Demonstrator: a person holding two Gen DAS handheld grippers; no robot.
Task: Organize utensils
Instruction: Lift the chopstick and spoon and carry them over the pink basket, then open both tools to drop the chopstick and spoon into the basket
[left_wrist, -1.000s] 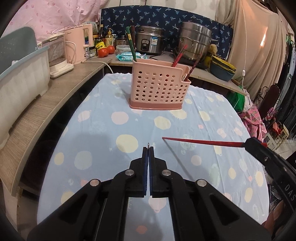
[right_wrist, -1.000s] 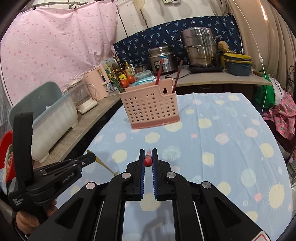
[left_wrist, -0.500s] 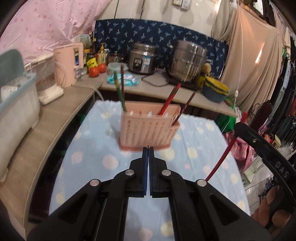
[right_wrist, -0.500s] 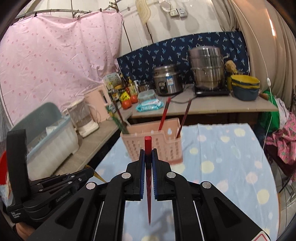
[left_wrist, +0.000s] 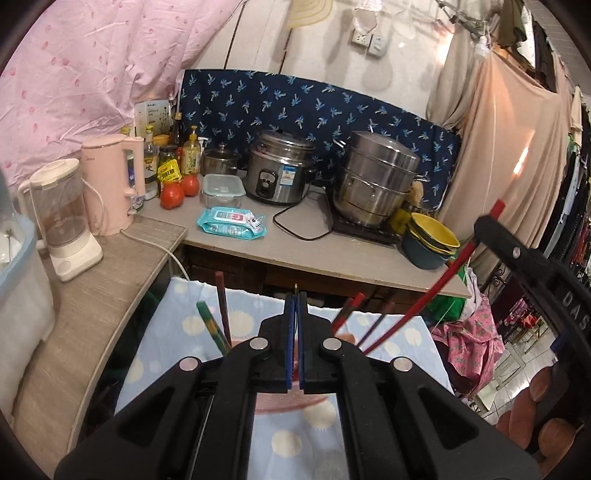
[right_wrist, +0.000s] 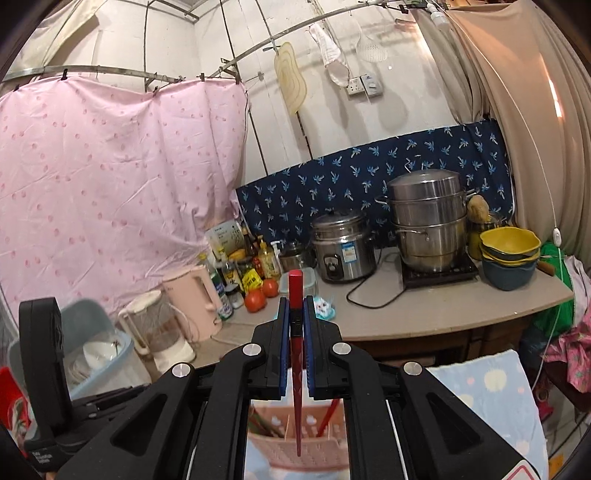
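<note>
My right gripper (right_wrist: 295, 306) is shut on a red chopstick (right_wrist: 296, 369) that hangs point down over the pink perforated utensil holder (right_wrist: 291, 443). The same chopstick (left_wrist: 436, 284) slants across the left wrist view from the right gripper's body (left_wrist: 524, 258). My left gripper (left_wrist: 295, 299) is shut on a thin gold-coloured stick whose tip shows just above the fingertips. It is right above the holder, which is mostly hidden behind it. A green chopstick (left_wrist: 210, 325) and dark red ones (left_wrist: 221, 302) stand in the holder.
The table has a blue cloth with pale dots (left_wrist: 177, 332). Behind it a counter (left_wrist: 295, 251) carries a rice cooker (left_wrist: 280, 173), a steel steamer pot (left_wrist: 376, 184), stacked bowls (left_wrist: 432, 236), a pink kettle (left_wrist: 110, 188), a blender (left_wrist: 62, 206) and tomatoes (left_wrist: 173, 194).
Both grippers have risen and moved forward over the holder. The right gripper has turned its red chopstick from level to point down above the holder.
</note>
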